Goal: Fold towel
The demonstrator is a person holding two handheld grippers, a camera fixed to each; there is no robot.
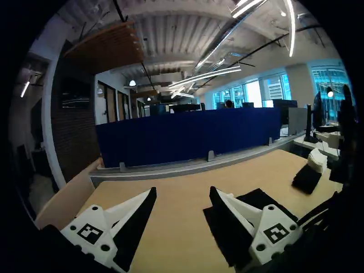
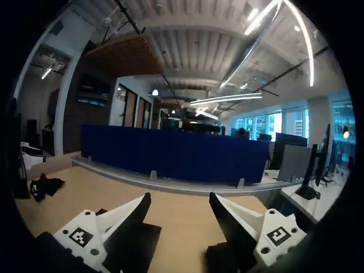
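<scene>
A black towel lies flat on the wooden table, partly under the right-hand finger of my left gripper. That gripper is open and holds nothing. In the right gripper view, my right gripper is also open and empty above the table. Flat black towel shows beneath its left finger, and another dark piece beneath its right finger. I cannot tell whether these are one towel.
A stack of folded black cloths with white ones on top sits at the table's right. A crumpled black cloth lies far left. A blue partition runs along the table's far edge, with monitors beyond.
</scene>
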